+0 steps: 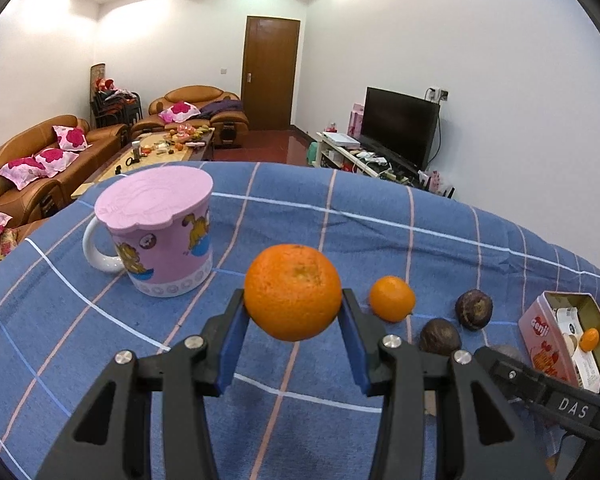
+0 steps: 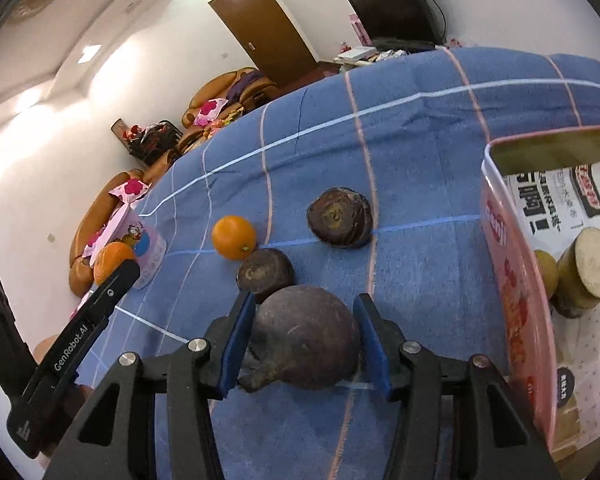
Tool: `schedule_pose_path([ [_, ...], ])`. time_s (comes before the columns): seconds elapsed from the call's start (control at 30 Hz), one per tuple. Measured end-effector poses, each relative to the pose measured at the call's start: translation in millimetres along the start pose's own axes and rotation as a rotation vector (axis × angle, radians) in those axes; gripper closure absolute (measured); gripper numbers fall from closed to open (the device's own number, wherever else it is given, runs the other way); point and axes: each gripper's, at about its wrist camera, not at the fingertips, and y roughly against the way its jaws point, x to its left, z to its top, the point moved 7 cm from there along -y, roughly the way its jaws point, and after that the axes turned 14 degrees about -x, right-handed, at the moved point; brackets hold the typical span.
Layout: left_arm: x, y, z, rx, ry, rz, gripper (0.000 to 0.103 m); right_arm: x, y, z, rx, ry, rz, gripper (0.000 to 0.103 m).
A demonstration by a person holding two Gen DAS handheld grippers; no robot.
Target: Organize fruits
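Note:
My left gripper (image 1: pixel 293 300) is shut on a large orange (image 1: pixel 293 291) and holds it above the blue checked cloth (image 1: pixel 100 340). A small orange (image 1: pixel 392 298) and two dark brown fruits (image 1: pixel 474 308) (image 1: pixel 440 336) lie on the cloth to its right. My right gripper (image 2: pixel 305 320) is shut on a third dark brown fruit (image 2: pixel 306 340), close to the cloth. In the right wrist view the small orange (image 2: pixel 234 237) and the two dark fruits (image 2: pixel 339 217) (image 2: pixel 265 270) lie just ahead. The pink tin box (image 2: pixel 504 248) stands open to the right.
A pink cartoon mug (image 1: pixel 168 248) with a pink lid stands at the left on the cloth. The pink tin box (image 1: pixel 540 332) holds packets, a small orange (image 1: pixel 589 339) and cut pale pieces (image 2: pixel 592 268). Sofas, a coffee table and a TV stand lie beyond the table's far edge.

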Motion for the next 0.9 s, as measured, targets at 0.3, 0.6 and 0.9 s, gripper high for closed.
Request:
schedule_pose_path([
  [0.3, -1.0, -3.6, -1.7, 0.004, -0.002, 0.009, 0.056, 2.6, 5.8, -6.7, -0.022, 0.014, 0.016, 0.05],
  [0.6, -2.3, -2.3, 0.9, -0.01, -0.007, 0.006, 0.056, 1.0, 6.8, -6.2, 0.008, -0.032, 0.031, 0.05],
  [0.9, -1.6, 3.9, 4.0, -0.039, 0.005, 0.001, 0.056, 9.9, 25.9, 4.2, -0.089, 0.0, 0.057, 0.053],
])
